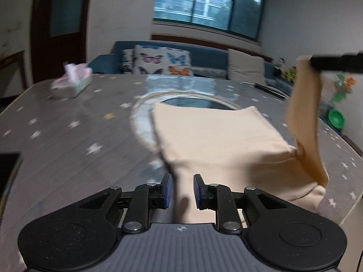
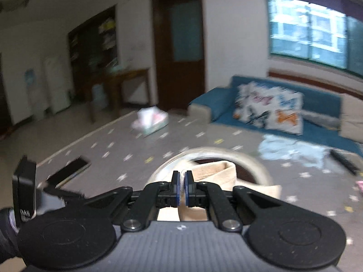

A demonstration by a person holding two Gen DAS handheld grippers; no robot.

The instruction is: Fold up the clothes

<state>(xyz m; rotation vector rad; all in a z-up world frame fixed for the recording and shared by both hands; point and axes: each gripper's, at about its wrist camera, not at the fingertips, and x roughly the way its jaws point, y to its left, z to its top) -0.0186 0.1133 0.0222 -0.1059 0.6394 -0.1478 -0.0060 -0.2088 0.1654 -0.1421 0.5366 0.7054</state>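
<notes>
**A:** Where was the garment at that frame?

**B:** Beige cloth [image 1: 217,140] lay on the grey star-print table [image 1: 68,131], partly over a pale ring [image 1: 140,117] on the tabletop. One end ran back under the left gripper [image 1: 182,191]. The other end was lifted off the table at the far right, hanging as a strip from the right gripper [image 1: 335,62], which entered the left view as a dark bar.

**A:** Finger state, left?

**B:** Spread apart. Blue pads [image 1: 167,190] sat either side of the cloth with a clear gap. I couldn't tell whether they touched the fabric; they weren't pinching it.

**A:** Right?

**B:** Clenched on the cloth [image 2: 217,172]. In the right wrist view the gripper [image 2: 182,187] had its pads nearly together with a thin fold of fabric between them. Beige cloth bunched just ahead of and below the fingers, over the ring [image 2: 249,158].

**A:** Anything else on the table?

**B:** Tissue box [image 1: 72,81] at the far left, well away from the cloth. A light blue cloth [image 2: 292,150] near the far edge. A dark flat thing [image 2: 68,170] at the left, too blurred to identify. Blue sofa [image 2: 317,104] with a butterfly pillow [image 2: 270,108] sat behind the table.

**A:** Image quality?

**B:** Both views were motion-blurred.
</notes>
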